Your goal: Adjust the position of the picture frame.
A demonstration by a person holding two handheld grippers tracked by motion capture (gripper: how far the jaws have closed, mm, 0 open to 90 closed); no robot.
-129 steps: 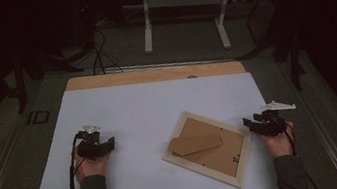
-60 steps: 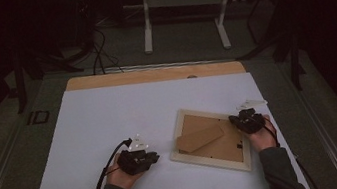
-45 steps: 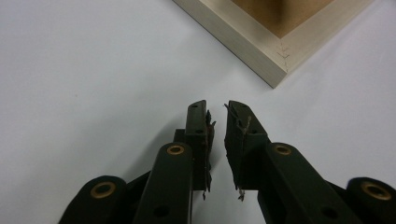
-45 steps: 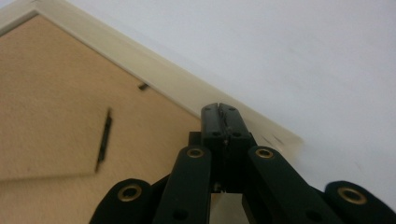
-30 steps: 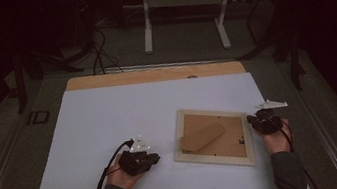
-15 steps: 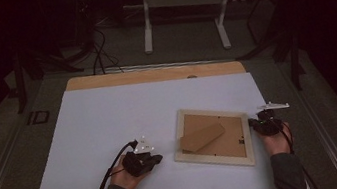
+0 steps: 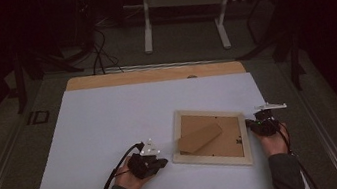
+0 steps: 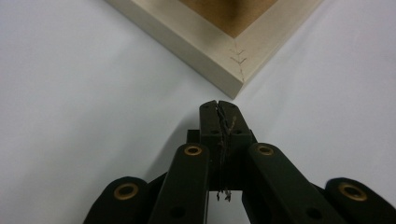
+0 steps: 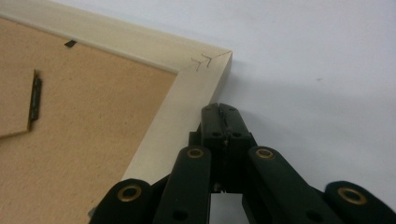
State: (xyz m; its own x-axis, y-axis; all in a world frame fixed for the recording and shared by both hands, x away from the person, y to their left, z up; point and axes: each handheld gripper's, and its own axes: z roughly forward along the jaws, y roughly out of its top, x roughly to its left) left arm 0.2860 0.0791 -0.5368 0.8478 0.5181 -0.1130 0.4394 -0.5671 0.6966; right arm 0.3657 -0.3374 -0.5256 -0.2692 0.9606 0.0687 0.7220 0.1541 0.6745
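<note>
Jaws on both grippers pressed together, nothing held. Left gripper point(image 8: 219, 106) tips sit just short of the near-left corner of the picture frame point(image 7: 211, 137), small gap of white table cover point(image 7: 96, 130) between. Right gripper point(image 9: 223, 112) tips lie against the frame's right outer edge, just below its far corner. Frame lies face-down, cardboard backing and easel stand up, on the right half of the cover, between the two grippers, long axis running left-right with a slight tilt. Right is nearer, probably touching; left needs a short push forward to meet the corner.
</note>
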